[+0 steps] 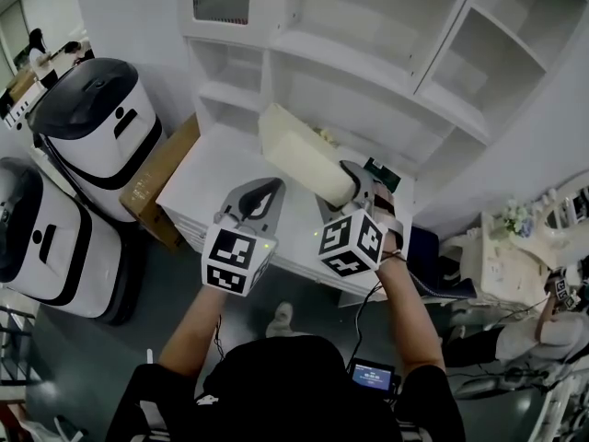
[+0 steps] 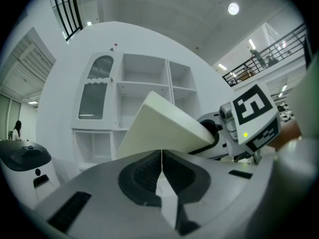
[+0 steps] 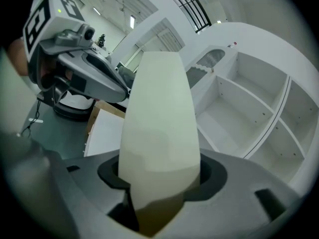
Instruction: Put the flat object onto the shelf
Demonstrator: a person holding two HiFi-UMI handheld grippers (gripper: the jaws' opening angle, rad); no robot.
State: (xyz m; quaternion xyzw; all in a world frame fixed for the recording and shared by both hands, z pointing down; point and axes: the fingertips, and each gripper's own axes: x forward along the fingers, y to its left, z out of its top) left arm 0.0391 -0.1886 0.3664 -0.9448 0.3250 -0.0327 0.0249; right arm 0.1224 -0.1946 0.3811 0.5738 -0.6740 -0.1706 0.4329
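No legible text or numbers anywhere, black-and-white square markers [image 1: 228, 258] on cubes of left gripper [image 1: 270, 190], right gripper [image 1: 355, 180]

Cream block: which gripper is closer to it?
Right. The right gripper holds the cream block in its jaws; the left gripper, jaws shut, is beside it, not touching.

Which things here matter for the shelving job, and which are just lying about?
Job: cream slab, right gripper shut on it, white shelf, left gripper shut and empty.
Lying about: cardboard box, white machines.
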